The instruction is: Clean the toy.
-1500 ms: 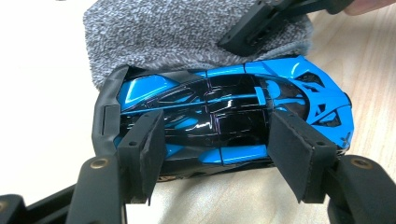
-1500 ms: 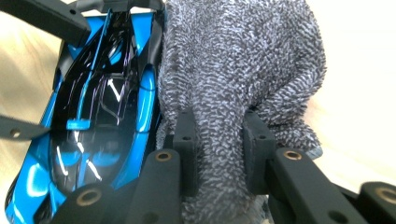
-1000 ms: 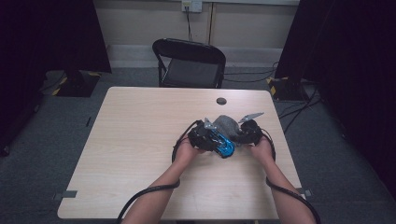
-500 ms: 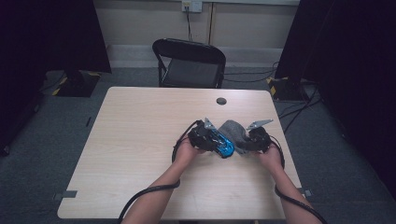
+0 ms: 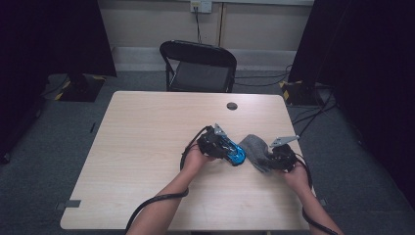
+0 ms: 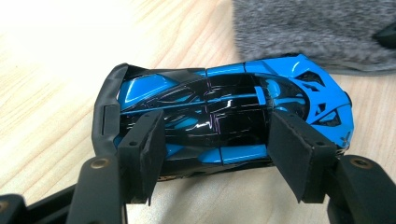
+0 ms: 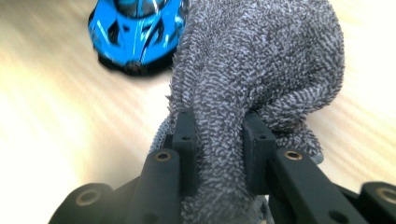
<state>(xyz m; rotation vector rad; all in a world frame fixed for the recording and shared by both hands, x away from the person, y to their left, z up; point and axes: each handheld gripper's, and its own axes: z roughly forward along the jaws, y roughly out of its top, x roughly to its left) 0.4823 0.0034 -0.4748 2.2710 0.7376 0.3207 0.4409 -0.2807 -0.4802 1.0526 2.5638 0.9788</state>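
We note the left hand-held gripper (image 6: 212, 154) clamped across the middle of a blue and black toy car (image 6: 224, 114), its two black pads pressing the car's flanks from either side; in the high view this same left hand-held gripper (image 5: 230, 149) sits right of the tabletop's centre with the toy car (image 5: 234, 152) in its jaws, nose pointing toward the person's right. We see the car resting low on the pale wooden tabletop (image 5: 147, 132). The right hand-held gripper (image 7: 219, 140) is pinched tight on a fold of a grey fuzzy cloth (image 7: 261, 60), the fabric bunched between its pads and spilling out ahead of them. In the high view the right hand-held gripper (image 5: 274, 160) is near the right edge of the tabletop, and the grey fuzzy cloth (image 5: 255, 147) stretches from it toward the car, lying just beside the car's front end. Beyond the far edge of the tabletop stands a black folding chair (image 5: 198, 66), and a small dark round cap (image 5: 232, 105) is set in the tabletop near that edge.
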